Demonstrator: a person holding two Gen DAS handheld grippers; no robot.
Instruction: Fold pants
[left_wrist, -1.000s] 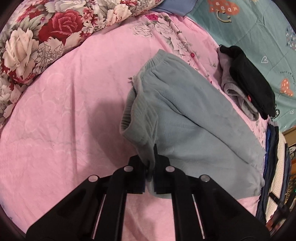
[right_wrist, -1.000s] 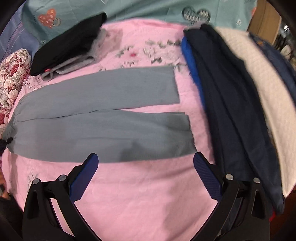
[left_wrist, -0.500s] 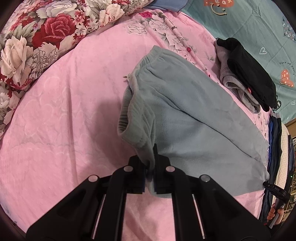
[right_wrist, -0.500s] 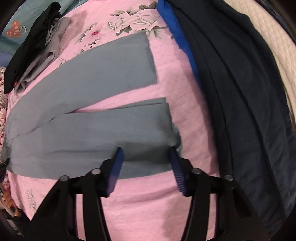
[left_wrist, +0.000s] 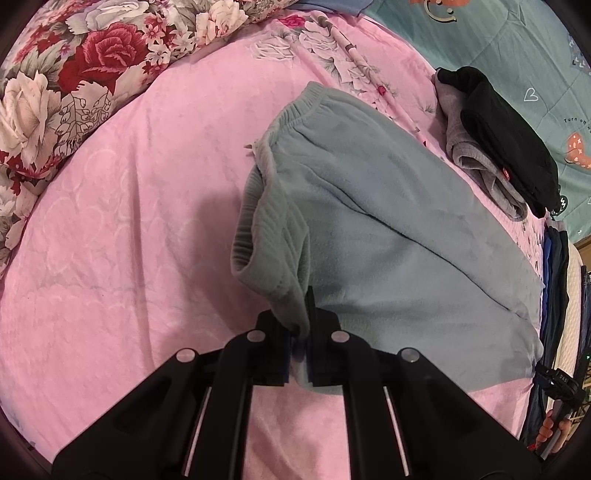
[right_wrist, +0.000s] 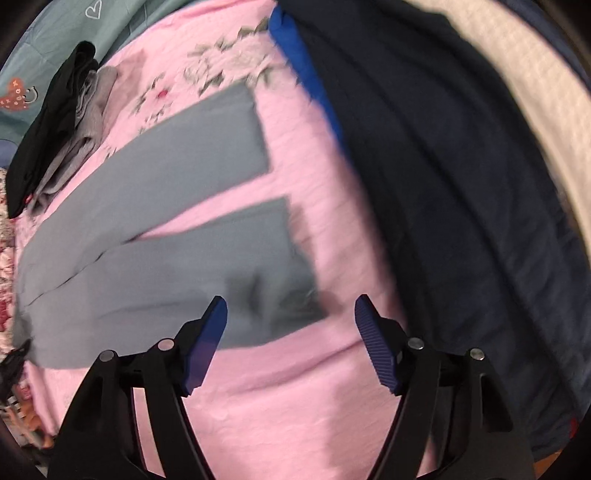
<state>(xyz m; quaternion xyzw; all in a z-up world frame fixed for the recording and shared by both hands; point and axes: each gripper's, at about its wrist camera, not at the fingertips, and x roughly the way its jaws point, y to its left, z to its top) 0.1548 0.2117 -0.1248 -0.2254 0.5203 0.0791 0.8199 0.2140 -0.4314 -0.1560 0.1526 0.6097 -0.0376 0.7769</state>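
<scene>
The work surface is a bed covered by a pink embossed blanket (left_wrist: 110, 229). In the left wrist view, a floral pillow (left_wrist: 74, 74) in red and cream lies at ten o'clock. A teal printed quilt (left_wrist: 517, 55) occupies one o'clock. A folded pile of black and grey garments (left_wrist: 495, 136) rests at two o'clock, at the blanket's edge beside the quilt. In the right wrist view, a dark navy garment (right_wrist: 461, 184) with a bright blue edge lies spread from twelve to four o'clock, and a cream quilted cover (right_wrist: 535, 92) lies beyond it at two o'clock.

The grey-blue fleece pants (left_wrist: 388, 229) lie flat across the blanket, waistband toward the pillow, legs running toward the navy garment. The two legs are parted, with pink blanket showing between them.

The left gripper (left_wrist: 299, 347) is clamped tight on the near corner of the waistband, which is raised off the blanket and hangs in a loose fold.

The right gripper (right_wrist: 291, 332) stands part open above the hem of the nearer leg, with the hem corner seen between the blue pads (right_wrist: 376, 343); no pad presses the cloth. The view is blurred.

Against the earlier frames, the left gripper's hold is unchanged. The right gripper has come down close to the leg hem; its jaws narrowed, then have just been opening again.
</scene>
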